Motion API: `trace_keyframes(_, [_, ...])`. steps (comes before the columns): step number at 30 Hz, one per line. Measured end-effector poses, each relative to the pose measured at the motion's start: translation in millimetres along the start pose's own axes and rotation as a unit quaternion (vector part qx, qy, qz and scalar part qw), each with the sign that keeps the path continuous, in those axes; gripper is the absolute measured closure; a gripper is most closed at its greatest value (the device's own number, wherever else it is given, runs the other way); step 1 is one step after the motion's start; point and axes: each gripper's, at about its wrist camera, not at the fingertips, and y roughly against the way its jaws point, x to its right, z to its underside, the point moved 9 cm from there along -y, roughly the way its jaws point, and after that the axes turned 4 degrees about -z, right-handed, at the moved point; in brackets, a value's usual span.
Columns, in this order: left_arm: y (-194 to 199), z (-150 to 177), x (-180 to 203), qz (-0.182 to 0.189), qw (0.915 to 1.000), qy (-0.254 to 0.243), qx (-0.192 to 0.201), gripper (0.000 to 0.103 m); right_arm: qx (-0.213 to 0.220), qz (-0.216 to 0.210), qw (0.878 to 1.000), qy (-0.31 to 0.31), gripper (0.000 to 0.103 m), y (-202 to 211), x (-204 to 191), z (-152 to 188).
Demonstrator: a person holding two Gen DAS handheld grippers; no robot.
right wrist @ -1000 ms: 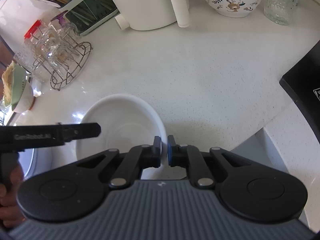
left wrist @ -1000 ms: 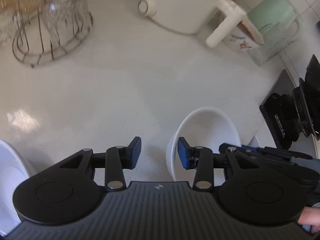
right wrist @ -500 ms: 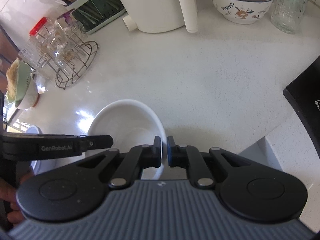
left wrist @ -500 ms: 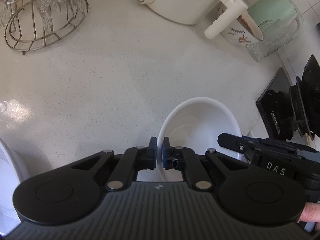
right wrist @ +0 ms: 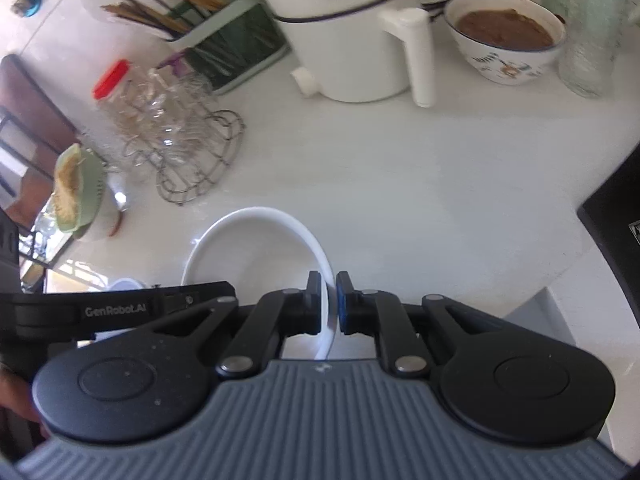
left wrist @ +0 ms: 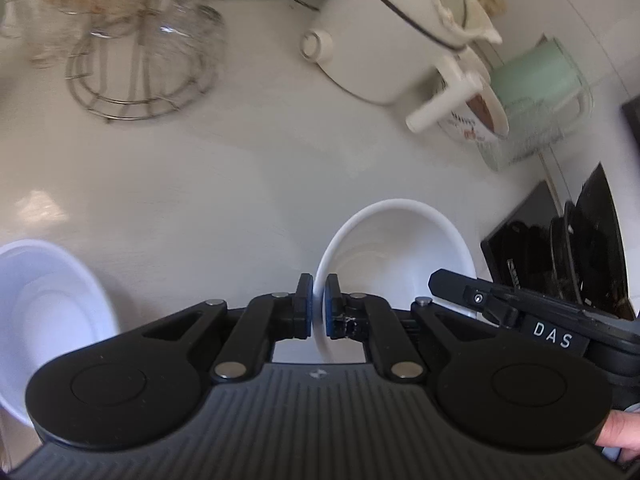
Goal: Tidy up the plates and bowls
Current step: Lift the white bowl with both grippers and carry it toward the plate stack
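Tools grip one white bowl at opposite rim points: left tool at 9 o'clock, right tool at 3 o'clock, probably to steady it over the desk.

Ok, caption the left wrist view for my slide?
Left gripper pinches the white bowl's rim above the counter, second bowl at left.

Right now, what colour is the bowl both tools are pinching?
White, all over; the bowl shows best in the right wrist view.
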Motion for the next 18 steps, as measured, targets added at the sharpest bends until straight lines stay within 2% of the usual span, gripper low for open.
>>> trace_keyframes(6, [26.6,3.7,-24.1,-0.010,0.9994,0.029,0.014,0.096,-0.003,-0.011,0.999,0.039,0.091,-2.2,-31.7,0.6])
trace_keyframes(18, [72.6,8.7,-67.6,-0.036,0.9962,0.064,0.047,0.096,-0.014,-0.046,0.996,0.074,0.091,-9.7,-82.7,4.0])
